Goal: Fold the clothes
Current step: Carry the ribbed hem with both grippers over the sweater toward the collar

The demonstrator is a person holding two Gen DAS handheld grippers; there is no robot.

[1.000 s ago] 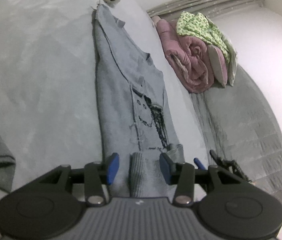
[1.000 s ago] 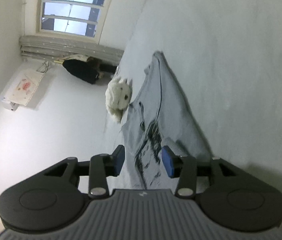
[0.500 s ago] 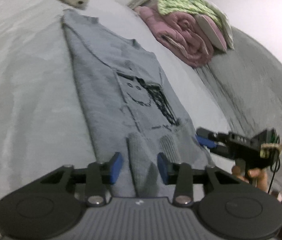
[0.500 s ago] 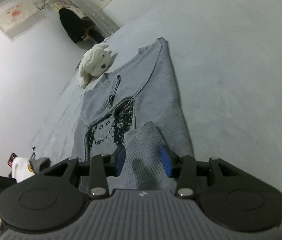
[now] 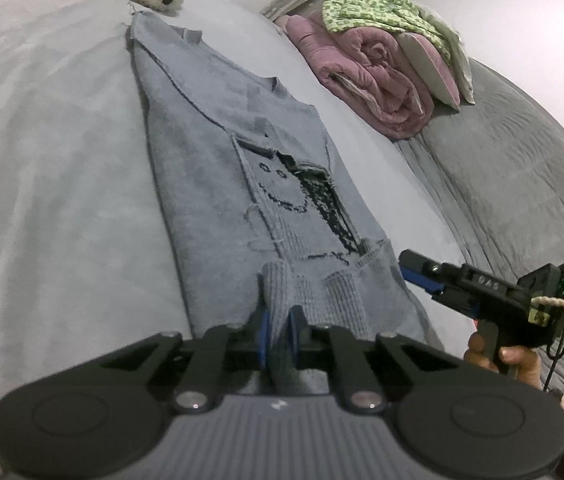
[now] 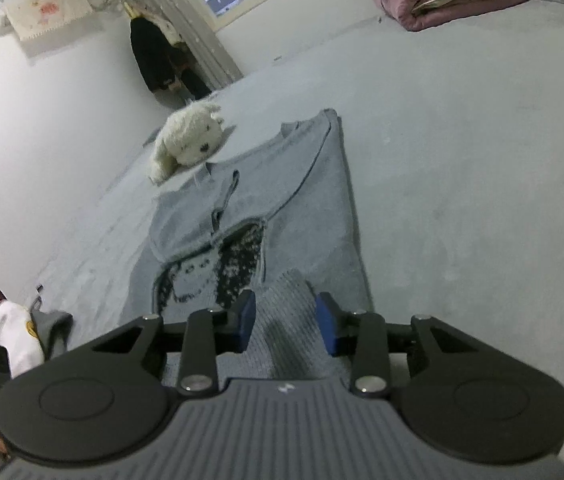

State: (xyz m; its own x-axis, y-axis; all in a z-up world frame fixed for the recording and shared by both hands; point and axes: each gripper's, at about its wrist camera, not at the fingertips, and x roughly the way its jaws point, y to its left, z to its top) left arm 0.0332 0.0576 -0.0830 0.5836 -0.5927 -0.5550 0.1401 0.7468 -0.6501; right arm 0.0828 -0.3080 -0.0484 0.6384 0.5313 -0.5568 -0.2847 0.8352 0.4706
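On the bed (image 5: pixel 42 184) the sweater (image 5: pixel 218 168) lies narrowed, sleeves in. My left gripper (image 5: pixel 278 332) has just closed, pinching its hem; my right gripper (image 6: pixel 285 320) straddles it, unclamped. Crosswise fold remains.

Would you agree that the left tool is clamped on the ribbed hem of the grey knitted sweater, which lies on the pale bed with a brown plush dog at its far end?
Not quite: the plush dog is white, not brown, as the right wrist view shows. The rest stands: the left tool is clamped on the ribbed hem of the grey knitted sweater on the pale bed.
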